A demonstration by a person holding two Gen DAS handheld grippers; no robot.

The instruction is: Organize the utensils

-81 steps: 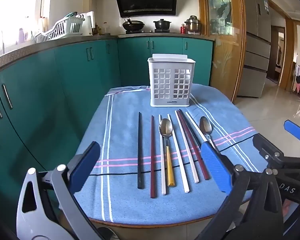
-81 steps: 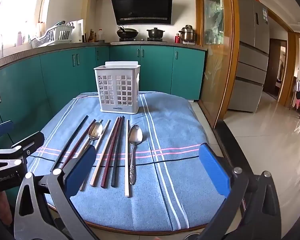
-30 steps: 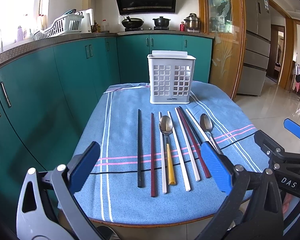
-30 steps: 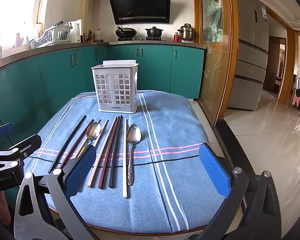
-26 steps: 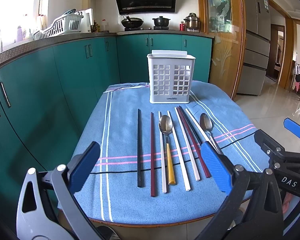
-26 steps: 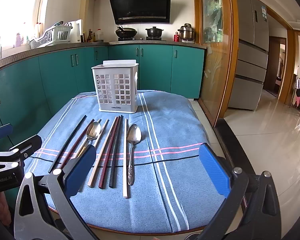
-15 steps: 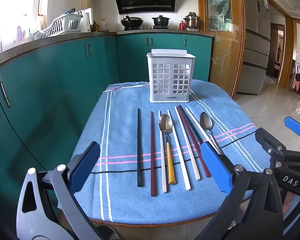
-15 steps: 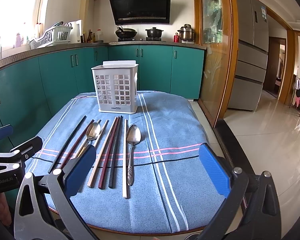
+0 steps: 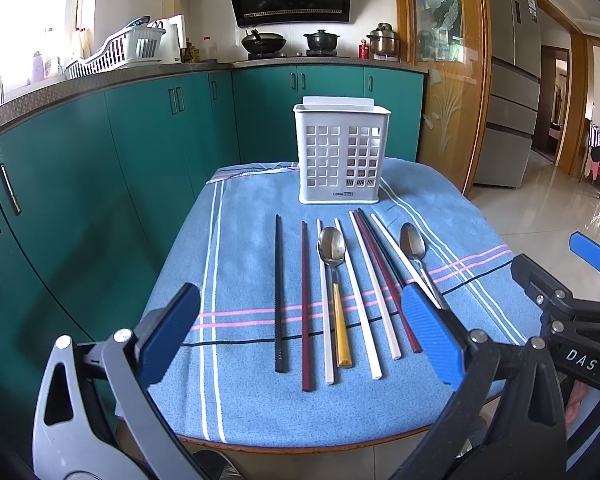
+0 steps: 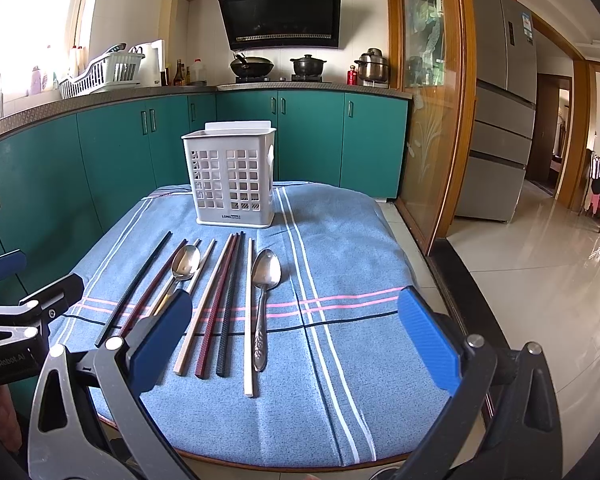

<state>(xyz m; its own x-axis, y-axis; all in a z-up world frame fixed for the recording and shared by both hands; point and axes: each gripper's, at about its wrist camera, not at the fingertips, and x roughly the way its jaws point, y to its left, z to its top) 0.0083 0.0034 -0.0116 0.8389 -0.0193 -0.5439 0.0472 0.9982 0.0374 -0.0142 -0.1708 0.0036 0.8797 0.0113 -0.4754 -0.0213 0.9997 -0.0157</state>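
Observation:
A white slotted utensil holder (image 9: 342, 154) (image 10: 233, 178) stands at the far end of the blue-cloth table (image 9: 244, 400) (image 10: 340, 248). In front of it lie several chopsticks in a row: black (image 9: 278, 292), dark red (image 9: 305, 304), and white (image 9: 364, 300) ones. A yellow-handled spoon (image 9: 332, 246) (image 10: 185, 262) and an all-metal spoon (image 9: 412, 242) (image 10: 265, 276) lie among them. My left gripper (image 9: 300, 336) is open over the near ends of the chopsticks, holding nothing. My right gripper (image 10: 294, 336) is open beside the metal spoon's handle, also empty.
Teal cabinets (image 9: 120, 152) run along the left and back, close to the table's left edge. A glass door with a wooden frame (image 10: 432, 120) and a tiled floor (image 10: 540, 280) lie to the right. A stove with pots (image 10: 284, 66) is at the back.
Both grippers have crept slightly forward toward the table. Nothing on the cloth has moved, and both stay open.

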